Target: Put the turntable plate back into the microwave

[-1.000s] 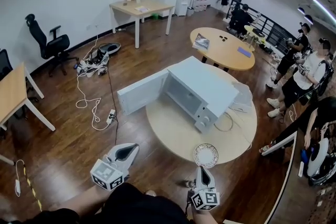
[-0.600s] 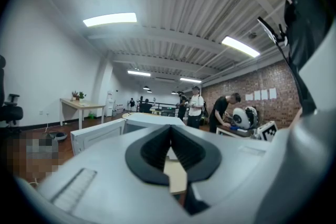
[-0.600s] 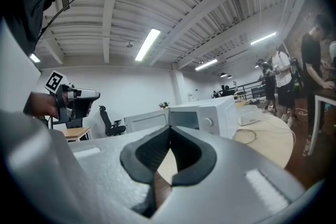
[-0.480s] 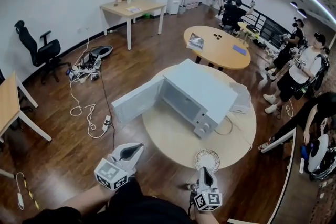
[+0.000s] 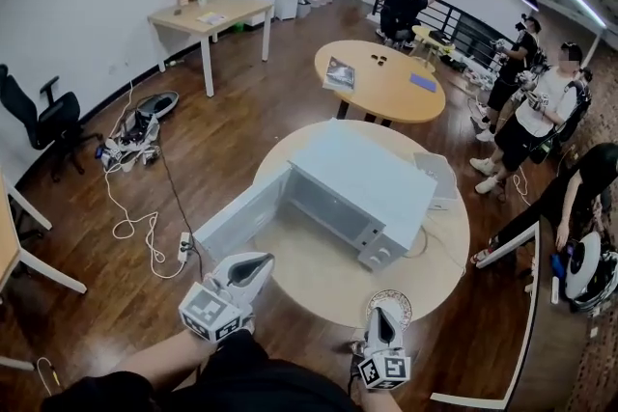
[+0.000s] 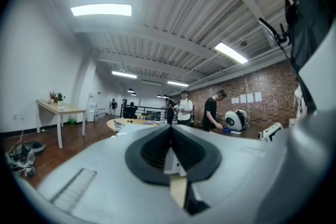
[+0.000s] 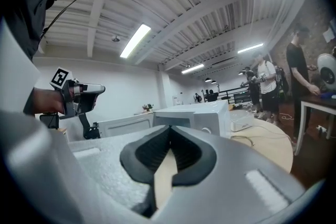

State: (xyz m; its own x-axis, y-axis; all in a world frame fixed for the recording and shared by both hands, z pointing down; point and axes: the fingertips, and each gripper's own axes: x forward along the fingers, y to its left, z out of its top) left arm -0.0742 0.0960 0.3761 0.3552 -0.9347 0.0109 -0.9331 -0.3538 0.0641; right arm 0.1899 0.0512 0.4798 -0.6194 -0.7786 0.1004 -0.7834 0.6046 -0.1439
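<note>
Pads of the right tongs [image 5: 384,312] are pressing together on the near rim of the round, pale turntable plate with a patterned edge [image 5: 398,296]. In the head view that rim is running in under the tips. In the right gripper view the black pads are meeting with only a thin pale sliver between them, and the grey body of the tongs is hiding the plate itself.

The plate is sitting out in front of those tips, roughly flat, over the near edge of the round light-wood desk [image 5: 319,280]. It is outside the white box-shaped microwave [image 5: 372,171], which is standing in the middle of the desk just beyond the plate, with its knob panel turned toward the right tongs. The white microwave door [image 5: 237,217] is hanging wide open to the left, so the cavity is facing the near-left side of the desk.

The left tongs [image 5: 259,262] are pointing toward the free end of that door, over the dark wooden floor [image 5: 126,304] just off the desk's near-left edge and well apart from the plate. Their pads are also lying together, gripping nothing.
</note>
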